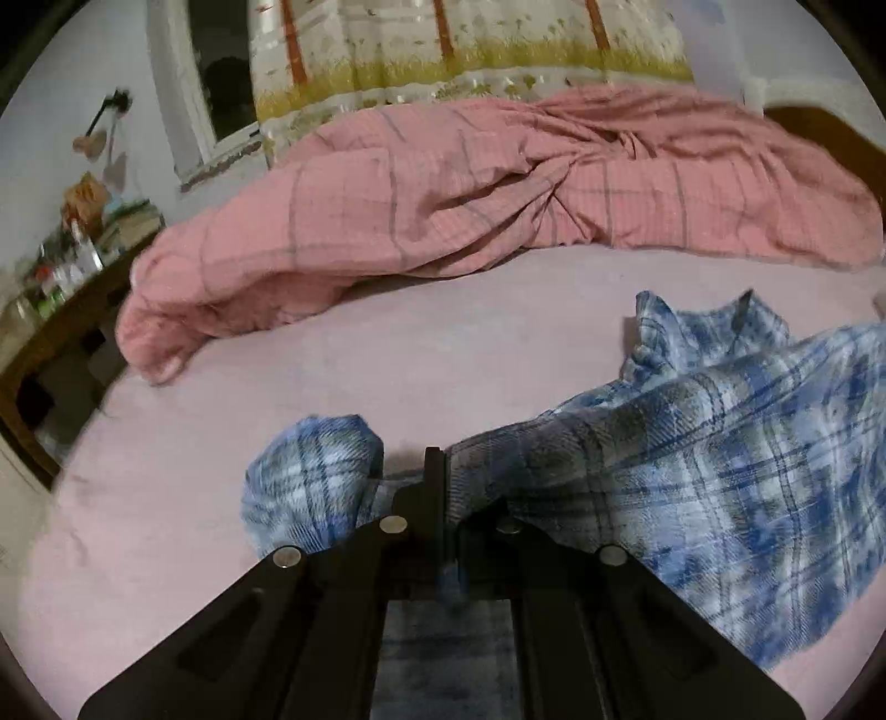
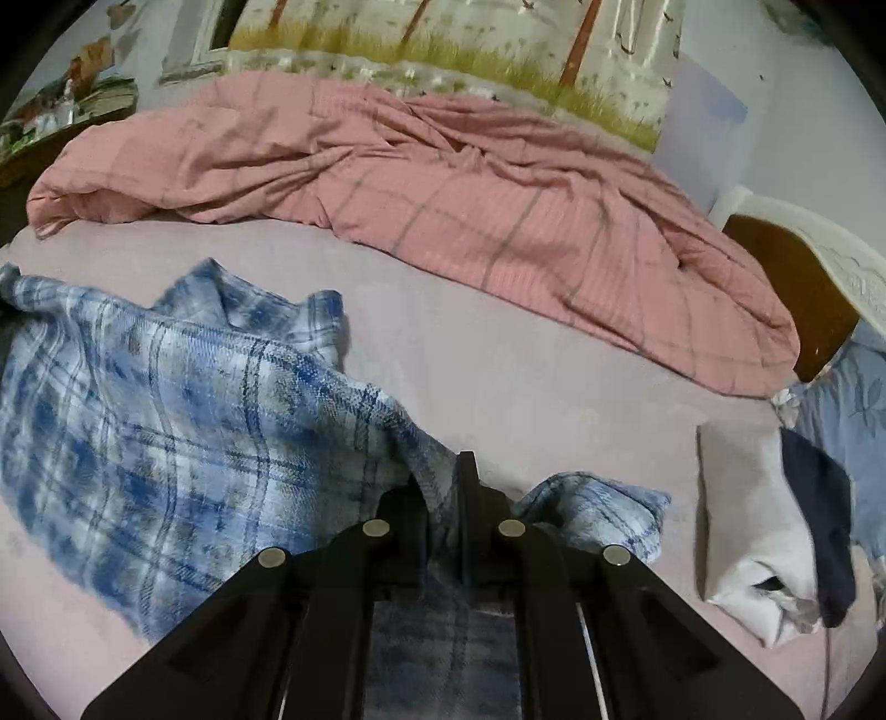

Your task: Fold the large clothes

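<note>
My left gripper (image 1: pixel 440 487) is clamped tight on one edge of the blue plaid shirt (image 1: pixel 692 443), and my right gripper (image 2: pixel 451 487) pinches another edge of it, cloth running between both pairs of fingers. The shirt hangs between them over the pink bedsheet (image 1: pixel 443 332), near the rumpled pink duvet (image 2: pixel 443 183).

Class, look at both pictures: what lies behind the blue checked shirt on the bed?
Behind the shirt is bare pink sheet, then a rumpled pink quilt and a printed curtain. What lies under the quilt is covered.
</note>
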{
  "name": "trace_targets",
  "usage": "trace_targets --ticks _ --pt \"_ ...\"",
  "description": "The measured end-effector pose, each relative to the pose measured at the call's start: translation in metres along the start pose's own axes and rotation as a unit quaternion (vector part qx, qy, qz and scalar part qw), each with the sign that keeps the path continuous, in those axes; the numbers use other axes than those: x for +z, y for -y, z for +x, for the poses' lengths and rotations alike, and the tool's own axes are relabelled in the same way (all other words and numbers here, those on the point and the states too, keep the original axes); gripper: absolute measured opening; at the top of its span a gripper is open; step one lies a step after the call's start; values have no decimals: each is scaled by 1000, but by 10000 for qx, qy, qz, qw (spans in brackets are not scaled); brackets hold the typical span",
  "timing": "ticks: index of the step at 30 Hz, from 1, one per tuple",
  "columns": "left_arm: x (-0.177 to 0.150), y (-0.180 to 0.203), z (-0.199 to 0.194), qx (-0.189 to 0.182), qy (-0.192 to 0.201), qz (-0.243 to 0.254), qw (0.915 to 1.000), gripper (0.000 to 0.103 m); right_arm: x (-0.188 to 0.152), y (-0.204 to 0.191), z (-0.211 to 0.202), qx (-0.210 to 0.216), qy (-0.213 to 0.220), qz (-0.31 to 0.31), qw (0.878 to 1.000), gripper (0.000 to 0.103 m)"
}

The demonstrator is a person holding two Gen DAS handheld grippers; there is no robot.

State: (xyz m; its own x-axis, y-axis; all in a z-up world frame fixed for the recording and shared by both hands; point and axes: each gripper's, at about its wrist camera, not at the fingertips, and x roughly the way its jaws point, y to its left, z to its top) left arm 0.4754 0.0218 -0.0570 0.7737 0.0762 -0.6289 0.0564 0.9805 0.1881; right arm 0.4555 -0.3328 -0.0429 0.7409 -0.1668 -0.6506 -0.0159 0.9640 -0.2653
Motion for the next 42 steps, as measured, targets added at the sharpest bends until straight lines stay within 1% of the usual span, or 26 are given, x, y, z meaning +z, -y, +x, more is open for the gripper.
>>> trace_targets --ticks 2,4,6,7,8,9,11,14,15,17,18,20,21,22,23,24,25,26,27,28,29,31,33,37,40,42 --pt "-6 -6 8 -193 76 -213 9996 7 0 5 8 104 111 238 9996 10" --pt "-10 -9 10 -279 147 -246 9992 10 -2 8 11 186 177 398 9989 12" --pt "-12 -11 6 -221 143 -233 9994 42 -6 11 13 230 354 555 9976 23" --pt "-13 -13 1 -247 180 -316 9990 72 -8 13 11 164 488 693 9963 28" --pt "-12 -15 -3 -341 250 -396 9983 85 -11 14 8 79 602 843 9946 43" --pt "-11 -16 -7 -394 308 -436 9978 85 -13 17 3 0 785 1011 9918 60" --pt "-8 -16 -19 -259 447 -430 9977 86 -15 23 -12 -62 1179 1176 9860 78" --pt "-7 -14 -40 -358 798 -455 9951 92 -15 38 -33 -40 1429 1421 9795 80" --pt "-6 -14 -47 -525 903 -492 9933 93 -16 44 -39 3 1466 1541 9771 80" --pt "-4 -15 -55 -954 1054 -558 9883 99 -25 58 -51 331 1527 1891 9694 80" --pt "-4 -15 -56 -1173 1062 -573 9857 99 -28 60 -53 574 1432 1945 9687 80" --pt "-5 -14 -47 -1553 812 -564 9829 97 -27 55 -48 790 1116 1882 9726 78" --pt "-5 -12 -40 -1710 654 -576 9814 95 -26 51 -44 959 1028 1780 9739 65" --pt "-7 -10 -33 -1752 525 -591 9814 87 -25 44 -37 1204 957 1625 9747 60" --pt "-9 -7 -25 -1671 381 -572 9835 80 -24 39 -30 1255 834 1509 9770 50" --pt "-10 -6 -18 -1597 264 -579 9851 73 -25 33 -18 1152 624 1370 9819 38" --pt "-12 -8 -8 -1613 207 -692 9843 62 -26 29 -9 1011 497 1267 9855 34" --pt "-15 -11 1 -1541 146 -827 9845 57 -29 23 7 746 367 1083 9906 34" --pt "-18 -14 14 -1280 13 -958 9871 55 -33 20 19 553 328 961 9933 34" --pt "-21 -17 26 -1098 -80 -1012 9888 45 -35 18 33 358 227 872 9953 34" --pt "-22 -18 33 -1035 -178 -1030 9891 41 -36 20 47 384 -50 948 9947 34" --pt "-20 -19 43 -924 -245 -1027 9901 41 -37 30 60 591 -269 1258 9899 34" --pt "-16 -13 48 -617 -256 -890 9938 41 -39 40 66 653 -370 1564 9848 34" --pt "-13 -7 63 -441 -570 -780 9943 41 -40 37 73 600 -516 1475 9859 34" --pt "-13 -5 54 -244 -471 -659 9964 40 -39 32 67 484 -434 1374 9884 34" --pt "-11 -4 34 -191 -171 -580 9980 38 -36 36 49 584 -235 1271 9899 30"
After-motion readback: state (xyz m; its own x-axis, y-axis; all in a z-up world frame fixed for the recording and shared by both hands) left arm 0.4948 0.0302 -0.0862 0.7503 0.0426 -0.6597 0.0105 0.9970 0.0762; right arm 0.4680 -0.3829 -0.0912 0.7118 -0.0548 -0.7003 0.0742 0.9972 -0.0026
